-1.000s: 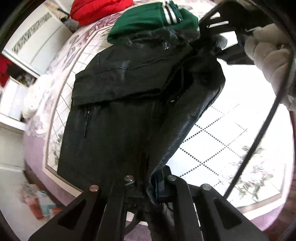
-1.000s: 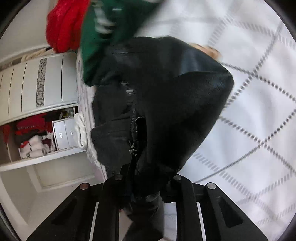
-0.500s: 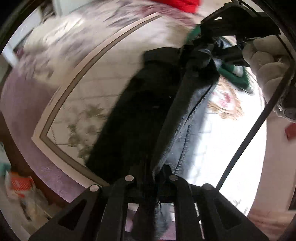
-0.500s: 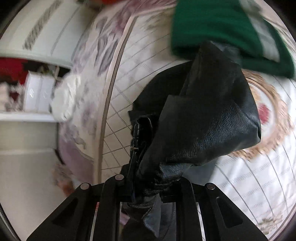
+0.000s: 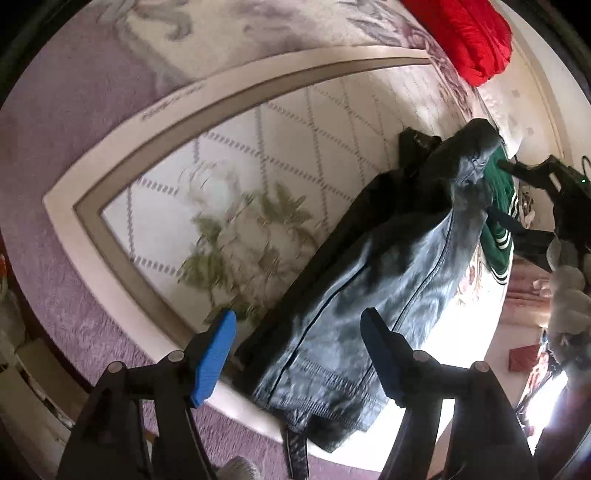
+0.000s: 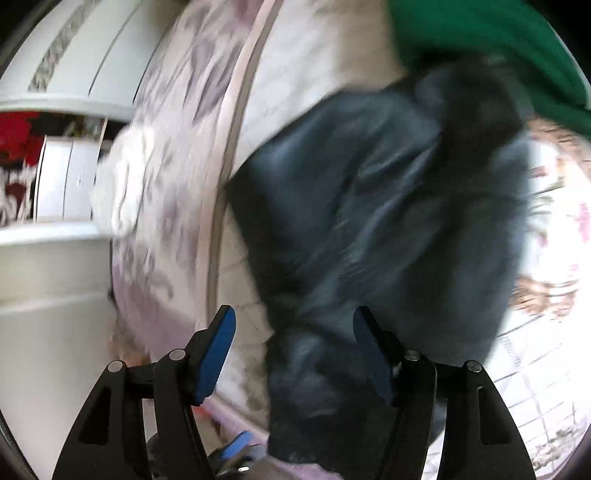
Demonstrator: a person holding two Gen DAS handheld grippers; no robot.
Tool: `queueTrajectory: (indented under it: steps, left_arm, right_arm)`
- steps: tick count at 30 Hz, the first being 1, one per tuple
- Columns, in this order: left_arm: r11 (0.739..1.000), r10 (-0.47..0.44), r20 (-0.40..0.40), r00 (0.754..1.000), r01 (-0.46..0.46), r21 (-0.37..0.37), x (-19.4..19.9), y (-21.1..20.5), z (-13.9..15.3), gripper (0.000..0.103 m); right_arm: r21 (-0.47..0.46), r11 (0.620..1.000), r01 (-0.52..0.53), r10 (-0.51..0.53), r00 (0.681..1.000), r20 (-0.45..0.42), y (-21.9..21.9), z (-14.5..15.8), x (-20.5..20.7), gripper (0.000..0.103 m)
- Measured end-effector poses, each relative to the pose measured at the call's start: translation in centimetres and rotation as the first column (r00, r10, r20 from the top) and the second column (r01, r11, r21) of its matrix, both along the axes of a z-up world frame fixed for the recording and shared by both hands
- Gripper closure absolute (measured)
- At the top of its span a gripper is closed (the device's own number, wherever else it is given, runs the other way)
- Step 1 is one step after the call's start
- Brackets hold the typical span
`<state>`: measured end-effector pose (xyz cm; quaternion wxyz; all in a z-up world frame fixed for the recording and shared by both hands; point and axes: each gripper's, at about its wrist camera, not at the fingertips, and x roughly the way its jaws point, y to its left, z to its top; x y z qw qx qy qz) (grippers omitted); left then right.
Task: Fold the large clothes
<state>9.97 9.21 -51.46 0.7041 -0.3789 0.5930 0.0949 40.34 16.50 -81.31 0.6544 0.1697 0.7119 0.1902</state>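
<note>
A black leather jacket (image 5: pixel 369 277) lies in a long narrow fold on the floral bedspread (image 5: pixel 221 166), its hem near the bed's edge. My left gripper (image 5: pixel 299 325) hangs over the hem with its jaws opening; the blue pads (image 5: pixel 216 354) stand apart and press on nothing. In the right wrist view the jacket (image 6: pixel 388 203) is blurred. My right gripper (image 6: pixel 293 314) is above it, its jaws also opening, pads (image 6: pixel 218 350) clear of the leather. The right gripper's black frame (image 5: pixel 535 177) shows at the jacket's far end.
A green garment with white stripes (image 5: pixel 498 214) lies beside the jacket's far end, and a red garment (image 5: pixel 465 33) sits further back. A white cloth (image 6: pixel 122 184) lies at the bed's edge by a white cabinet (image 6: pixel 66 66). A gloved hand (image 5: pixel 565 295) is at the right.
Both grippers were shut on the jacket and carried it sideways across the bed. Now both have opened and let it go, and it lies flat on the bedspread.
</note>
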Motion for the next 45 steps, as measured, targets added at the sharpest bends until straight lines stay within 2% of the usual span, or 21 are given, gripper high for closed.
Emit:
queueTrajectory:
  steps: [4, 6, 8, 11, 13, 15, 17, 19, 21, 22, 24, 25, 26, 28, 31, 33, 36, 38, 39, 41, 45]
  left_arm:
    - [0.994, -0.073, -0.020, 0.997, 0.075, 0.077, 3.5, -1.1, -1.8, 0.036]
    - [0.989, -0.095, -0.056, 0.994, 0.101, 0.104, 4.7, -1.7, -3.4, 0.035]
    - [0.990, -0.090, -0.093, 0.992, 0.099, 0.102, 5.4, -1.8, -4.7, 0.036]
    - [0.991, -0.068, -0.084, 0.994, 0.077, 0.113, 5.7, -1.6, -4.1, 0.036]
    - [0.989, -0.058, -0.056, 0.997, 0.065, 0.134, 5.8, -1.7, -2.5, 0.036]
    - [0.984, -0.051, -0.038, 0.998, 0.057, 0.168, 5.9, -1.8, -1.2, 0.035]
    - [0.979, -0.060, -0.028, 0.998, 0.064, 0.193, 6.2, -2.2, -0.2, 0.021]
    - [0.977, -0.063, -0.024, 0.998, 0.067, 0.202, 6.8, -2.5, 0.1, 0.017]
    - [0.980, -0.062, -0.024, 0.998, 0.065, 0.187, 7.4, -2.8, 0.1, 0.017]
    - [0.981, -0.061, -0.022, 0.998, 0.064, 0.182, 7.5, -2.9, 0.0, 0.017]
    - [0.980, -0.076, -0.013, 0.997, 0.077, 0.183, 7.7, -3.0, 0.3, 0.017]
    - [0.978, -0.087, -0.015, 0.996, 0.089, 0.189, 8.1, -3.2, 0.4, 0.017]
    - [0.973, -0.113, -0.021, 0.993, 0.115, 0.198, 8.2, -3.7, 0.7, 0.017]
    - [0.965, -0.158, -0.034, 0.987, 0.162, 0.207, 9.1, -4.7, 0.8, 0.017]
    - [0.950, -0.231, -0.045, 0.972, 0.236, 0.207, 9.1, -6.1, 0.8, 0.017]
    - [0.944, -0.264, -0.050, 0.963, 0.268, 0.192, 9.3, -7.3, 0.4, 0.017]
    - [0.942, -0.279, -0.066, 0.958, 0.287, 0.174, 9.0, -8.7, -0.3, 0.017]
    - [0.942, -0.286, -0.067, 0.956, 0.293, 0.165, 9.0, -9.7, -0.4, 0.017]
    - [0.941, -0.289, -0.062, 0.955, 0.295, 0.163, 9.2, -10.2, -0.4, 0.017]
    - [0.940, -0.296, -0.049, 0.954, 0.300, 0.161, 10.2, -11.5, -0.2, 0.017]
    - [0.932, -0.307, -0.035, 0.951, 0.308, 0.191, 13.5, -13.6, -1.5, 0.017]
  right_arm:
    - [-0.001, 0.996, 0.090, -0.090, 0.996, 0.027, -2.1, -3.1, 3.8, 0.039]
    - [-0.016, 0.998, 0.057, -0.056, 0.998, 0.041, -1.0, -5.9, 6.5, 0.039]
    - [-0.071, 0.997, 0.009, -0.012, 0.999, -0.039, -0.1, -9.9, 8.1, 0.038]
    - [-0.012, 0.999, -0.039, 0.039, 0.998, -0.042, -1.5, -7.8, 8.3, 0.038]
    - [0.002, 1.000, -0.029, 0.029, 0.999, 0.043, -4.9, -4.4, 7.7, 0.038]
    - [-0.106, 0.994, -0.001, 0.015, 0.991, 0.131, -9.0, -2.1, 7.7, 0.028]
    - [-0.230, 0.971, 0.058, -0.022, 0.987, 0.157, -12.8, -2.5, 7.8, 0.019]
    - [-0.186, 0.978, 0.098, -0.092, 0.995, 0.044, -15.8, -6.3, 8.2, 0.019]
    - [-0.032, 0.991, 0.133, -0.134, 0.990, -0.032, -16.9, -9.4, 8.1, 0.019]
    - [0.030, 0.990, 0.141, -0.142, 0.989, 0.039, -17.2, -8.9, 7.5, 0.023]
    - [0.078, 0.984, 0.157, -0.164, 0.982, 0.096, -18.0, -7.6, 6.1, 0.066]
    - [0.117, 0.971, 0.209, -0.221, 0.970, 0.099, -19.3, -6.9, 5.1, 0.080]
    - [0.147, 0.955, 0.259, -0.274, 0.957, 0.092, -20.7, -6.4, 4.2, 0.084]
    - [0.153, 0.889, 0.432, -0.445, 0.894, 0.061, -25.4, -4.9, 0.9, 0.090]
    - [0.088, 0.731, 0.677, -0.677, 0.735, -0.034, -33.2, -3.4, -6.5, 0.090]
    - [0.053, 0.645, 0.762, -0.752, 0.646, -0.130, -36.6, -3.7, -12.3, 0.086]
    - [-0.071, 0.647, 0.759, -0.746, 0.611, -0.264, -40.0, -4.3, -18.4, 0.068]
    - [-0.148, 0.698, 0.700, -0.710, 0.651, -0.269, -42.5, -2.7, -21.2, 0.064]
    - [-0.202, 0.734, 0.648, -0.679, 0.696, -0.235, -43.2, -1.0, -22.0, 0.057]
    - [-0.261, 0.794, 0.550, -0.597, 0.786, -0.159, -43.0, 2.2, -22.2, 0.057]
    - [-0.173, 0.912, 0.372, -0.384, 0.923, -0.037, -38.2, 6.2, -18.6, 0.057]
